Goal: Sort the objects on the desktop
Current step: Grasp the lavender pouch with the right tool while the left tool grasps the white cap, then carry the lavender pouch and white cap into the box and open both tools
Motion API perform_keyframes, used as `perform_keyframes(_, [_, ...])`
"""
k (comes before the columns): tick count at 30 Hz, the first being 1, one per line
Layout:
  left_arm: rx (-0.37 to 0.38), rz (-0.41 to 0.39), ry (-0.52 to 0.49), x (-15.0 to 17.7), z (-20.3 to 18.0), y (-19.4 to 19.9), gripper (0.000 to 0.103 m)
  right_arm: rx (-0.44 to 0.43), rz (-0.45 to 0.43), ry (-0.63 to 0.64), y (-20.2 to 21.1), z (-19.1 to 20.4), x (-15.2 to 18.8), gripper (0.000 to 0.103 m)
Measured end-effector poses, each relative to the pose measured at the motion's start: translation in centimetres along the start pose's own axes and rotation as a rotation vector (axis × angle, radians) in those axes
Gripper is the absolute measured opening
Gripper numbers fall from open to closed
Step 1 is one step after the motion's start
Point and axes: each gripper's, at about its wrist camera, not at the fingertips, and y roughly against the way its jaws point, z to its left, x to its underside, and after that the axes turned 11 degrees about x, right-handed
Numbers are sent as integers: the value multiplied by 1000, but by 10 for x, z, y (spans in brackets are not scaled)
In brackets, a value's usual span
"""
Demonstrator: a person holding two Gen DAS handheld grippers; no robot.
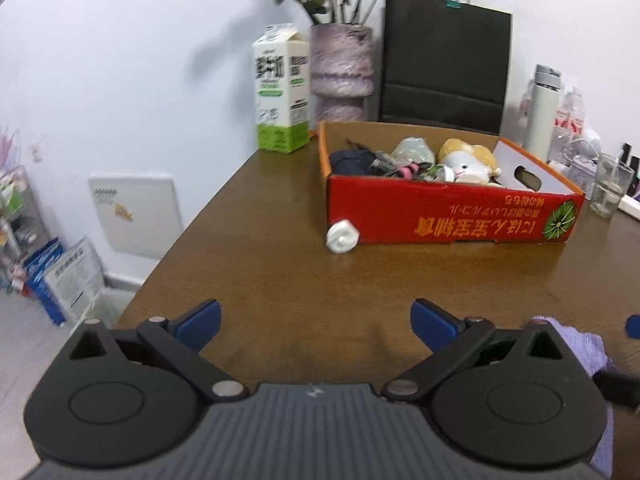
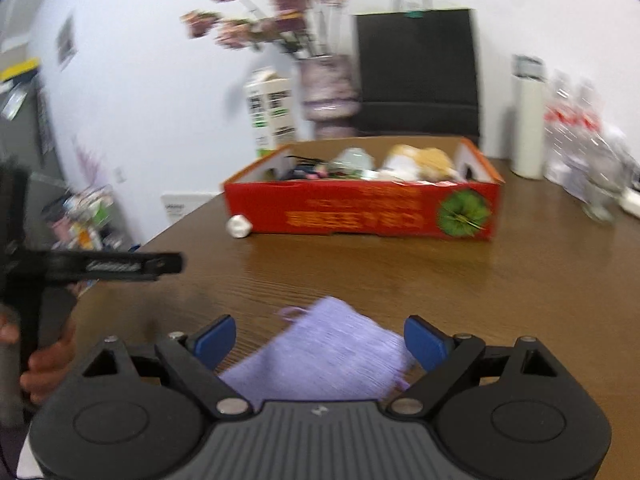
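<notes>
A red cardboard box (image 1: 448, 216) stands on the brown table; it also shows in the right wrist view (image 2: 360, 210). It holds a plush toy (image 1: 472, 160), a dark bundle and several small items. A white cap-like object (image 1: 342, 237) lies on the table against the box's front left corner, and shows in the right wrist view (image 2: 239, 226). A folded purple cloth (image 2: 324, 356) lies flat on the table between the fingers of my open right gripper (image 2: 320, 340). My left gripper (image 1: 315, 322) is open and empty over bare table, with the cloth (image 1: 580, 340) to its right.
Behind the box stand a milk carton (image 1: 282, 92), a vase of dried flowers (image 1: 342, 64) and a black paper bag (image 1: 444, 64). At the right are a white flask (image 1: 542, 108), plastic bottles and a glass (image 1: 608, 184). The table's left edge drops to floor clutter.
</notes>
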Motion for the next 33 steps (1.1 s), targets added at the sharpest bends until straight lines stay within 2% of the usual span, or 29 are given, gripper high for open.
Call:
perform_keyframes(3, [25, -34, -64, -17, -2, -17, 103, 18, 54, 63, -17, 16, -5, 88])
perform_keyframes(5, [41, -30, -83, -31, -3, -39, 101, 64, 82, 96, -26, 25, -5, 86])
perform_keyframes(6, [46, -10, -90, -36, -3, -51, 94, 89, 92, 105, -30, 27, -4, 86])
perform_keyframes(8, [50, 37, -96, -43, -2, -75, 72, 105, 114, 105, -34, 25, -2, 86])
perform_keyframes(9, [62, 63, -95, -45, -2, -86, 53, 105, 130, 94, -37, 23, 0, 85])
perform_keyframes(10, [71, 83, -88, -45, 0, -94, 45, 107, 136, 88, -37, 21, 2, 85])
perform_keyframes(13, [84, 89, -39, -43, 9, -106, 44, 119, 124, 128, -38, 24, 6, 86])
perform_keyframes(14, [88, 92, -26, -42, 11, -108, 40, 120, 114, 139, -38, 25, 7, 86])
perform_keyframes(15, [89, 97, -15, -41, 13, -110, 27, 113, 110, 138, -40, 24, 8, 85])
perform_keyframes(18, [107, 86, 4, -39, 17, -108, 27, 89, 105, 127, -43, 21, 6, 78])
perform_keyframes(20, [96, 76, 0, -39, 15, -107, 26, 90, 100, 124, -44, 22, 4, 67])
perform_keyframes(21, [71, 77, -11, -38, 12, -106, 26, 88, 94, 122, -43, 21, 4, 49])
perform_keyframes(22, [55, 78, -21, -37, 9, -105, 26, 92, 85, 124, -42, 22, 4, 26])
perform_keyframes(23, [43, 78, -31, -37, 5, -103, 26, 103, 80, 130, -40, 22, 4, 20])
perform_keyframes(28, [54, 34, -36, -32, -8, -73, 26, 92, 80, 133, -35, 18, 3, 7])
perform_keyframes(33, [76, -24, -2, -35, -15, -31, 26, 86, 28, 64, -18, 7, -1, 5])
